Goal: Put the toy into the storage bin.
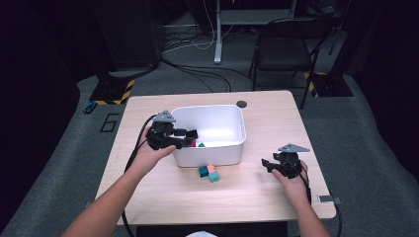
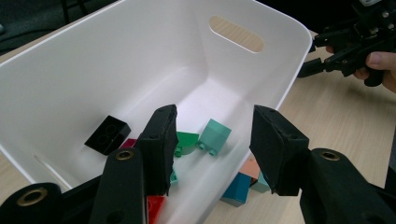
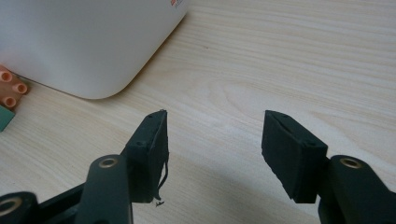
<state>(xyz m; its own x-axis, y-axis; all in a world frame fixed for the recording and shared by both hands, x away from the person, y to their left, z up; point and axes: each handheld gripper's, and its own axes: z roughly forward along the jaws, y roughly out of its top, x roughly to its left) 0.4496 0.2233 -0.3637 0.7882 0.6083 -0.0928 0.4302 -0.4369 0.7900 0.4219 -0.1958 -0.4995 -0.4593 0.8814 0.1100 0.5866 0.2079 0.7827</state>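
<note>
Wooden worktop (image 1: 257, 197) carries a white tub (image 1: 232, 148). Left gripper (image 1: 190, 137) hovers over it, jaws apart and empty. Loose bricks (image 1: 209, 172) lie outside, between both grippers; right gripper (image 1: 267, 164) also gapes.

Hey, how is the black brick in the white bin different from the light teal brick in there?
The black brick is dark and lies flat with its two round sockets facing up; the light teal brick is pale and lies tipped on its side, its studs pointing sideways. The black brick sits near one wall of the white bin, while the light teal brick lies nearer the middle of the floor, beside a green brick. Both are small toy building bricks lying loose in the bin.
</note>
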